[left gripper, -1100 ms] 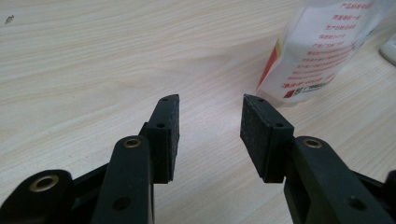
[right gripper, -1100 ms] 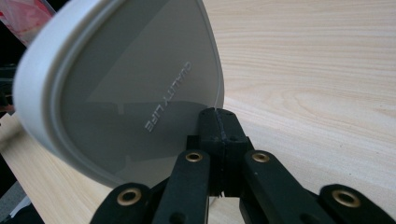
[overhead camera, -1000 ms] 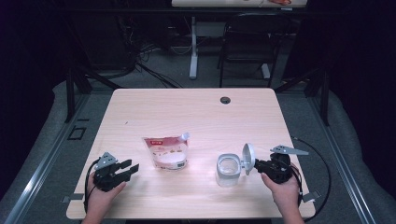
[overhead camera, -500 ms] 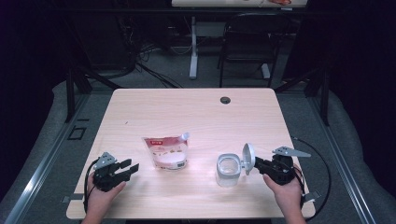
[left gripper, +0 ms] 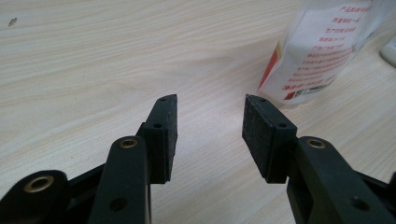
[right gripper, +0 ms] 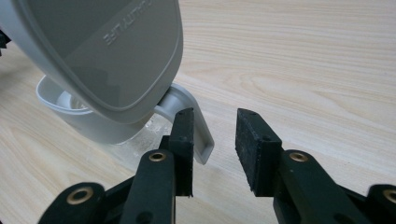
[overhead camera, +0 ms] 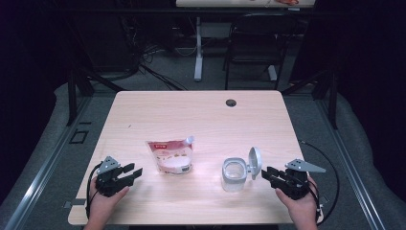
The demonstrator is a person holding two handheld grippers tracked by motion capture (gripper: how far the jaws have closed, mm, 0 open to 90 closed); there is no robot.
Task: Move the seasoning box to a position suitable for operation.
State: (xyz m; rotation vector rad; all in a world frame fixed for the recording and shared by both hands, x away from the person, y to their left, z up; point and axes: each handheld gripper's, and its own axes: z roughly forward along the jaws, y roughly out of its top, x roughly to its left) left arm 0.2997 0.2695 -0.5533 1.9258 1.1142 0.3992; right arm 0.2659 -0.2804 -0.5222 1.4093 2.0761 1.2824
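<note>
A clear jar (overhead camera: 234, 174) with a grey hinged lid (overhead camera: 255, 162) standing open is on the table's near right. My right gripper (overhead camera: 267, 173) sits just right of the lid, open; its jaws have just been opening. In the right gripper view the lid (right gripper: 107, 51) looms at upper left, and its hinge tab (right gripper: 198, 133) lies beside the left jaw of my right gripper (right gripper: 212, 133), with no pad pressing on it. A white and red pouch (overhead camera: 170, 155) stands left of the jar. My left gripper (overhead camera: 136, 171) rests open at the near left, empty (left gripper: 210, 119), with the pouch (left gripper: 322, 46) ahead on the right.
The light wooden table (overhead camera: 201, 115) has a round cable hole (overhead camera: 231, 102) at its far edge. A dark chair (overhead camera: 253, 43) and a table leg stand on the floor behind. Both forearms come in over the near edge.
My right gripper has let go of the lid's hinge tab, opened, and drawn back a little to the right and nearer. The lid stays upright. The left gripper has kept still.
</note>
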